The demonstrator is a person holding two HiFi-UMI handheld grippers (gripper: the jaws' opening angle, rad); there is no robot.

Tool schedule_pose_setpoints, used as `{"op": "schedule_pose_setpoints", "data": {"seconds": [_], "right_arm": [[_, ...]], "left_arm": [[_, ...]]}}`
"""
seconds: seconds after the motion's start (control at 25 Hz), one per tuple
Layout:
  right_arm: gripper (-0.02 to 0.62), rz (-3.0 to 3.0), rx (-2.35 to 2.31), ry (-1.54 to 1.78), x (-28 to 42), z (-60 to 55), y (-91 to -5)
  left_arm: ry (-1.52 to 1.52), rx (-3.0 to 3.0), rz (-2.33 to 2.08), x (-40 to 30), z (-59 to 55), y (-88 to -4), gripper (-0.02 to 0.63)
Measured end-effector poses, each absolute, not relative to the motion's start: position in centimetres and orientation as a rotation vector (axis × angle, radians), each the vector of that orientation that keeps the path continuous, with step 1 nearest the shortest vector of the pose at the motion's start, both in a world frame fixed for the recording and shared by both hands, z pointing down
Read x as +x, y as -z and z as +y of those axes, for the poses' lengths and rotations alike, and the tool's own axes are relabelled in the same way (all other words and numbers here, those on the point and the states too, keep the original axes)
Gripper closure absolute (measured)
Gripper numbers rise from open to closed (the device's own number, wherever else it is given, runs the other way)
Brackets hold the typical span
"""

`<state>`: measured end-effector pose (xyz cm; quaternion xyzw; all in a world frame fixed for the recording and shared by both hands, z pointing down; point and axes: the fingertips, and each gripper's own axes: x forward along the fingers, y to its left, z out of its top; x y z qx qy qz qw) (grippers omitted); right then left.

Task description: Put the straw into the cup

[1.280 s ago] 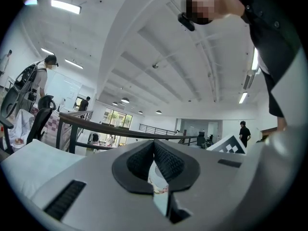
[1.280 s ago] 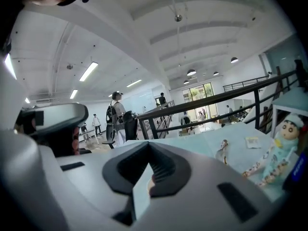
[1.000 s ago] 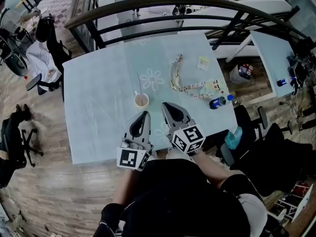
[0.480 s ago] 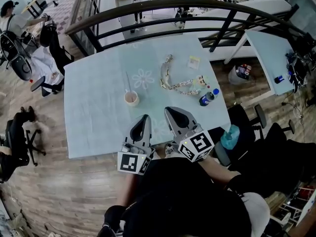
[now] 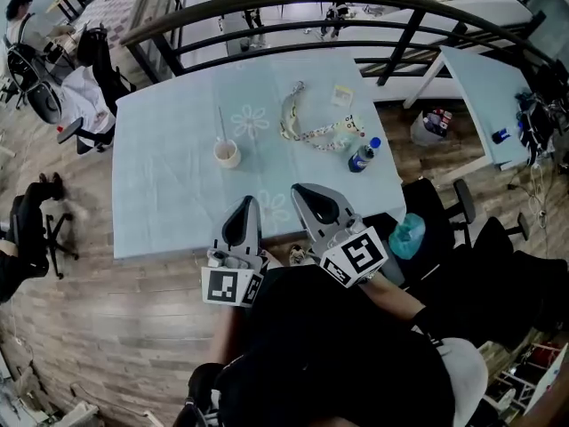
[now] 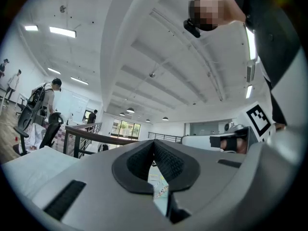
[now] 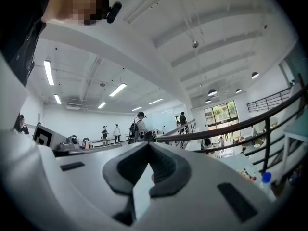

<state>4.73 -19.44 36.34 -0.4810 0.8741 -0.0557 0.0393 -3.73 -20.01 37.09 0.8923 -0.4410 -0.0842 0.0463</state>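
Wood flooring spread below the person, and one pale blue table filled the middle of the head view. Nearest, two grippers hung at the table's near edge. The left gripper and the right gripper each had their pads pressed together on nothing. A second before, both had reached farther over the tabletop, closer to the cup; now they sat back toward the body, and the table lay higher and more leftward in the head view.

Well beyond them stood one cup, and the single straw appeared to stand in it, leaning toward the far edge. To its right lay one patterned strap, one blue-capped bottle and one small card. A dark railing curved behind the table.

Only the head view showed the cup and straw. The gripper views showed the ceiling and its lights, and the right one showed distant standing people and the bottle.
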Motion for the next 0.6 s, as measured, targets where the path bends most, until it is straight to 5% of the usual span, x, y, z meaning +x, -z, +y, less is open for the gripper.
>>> {"op": "schedule_pose_setpoints", "data": {"seconds": [0.6], "right_arm": [[0.586, 2.739, -1.354, 0.131, 3.3, -18.3, -35.7]], "left_arm": [[0.275, 2.759, -1.415, -4.0, -19.2, -35.4, 0.592]]}}
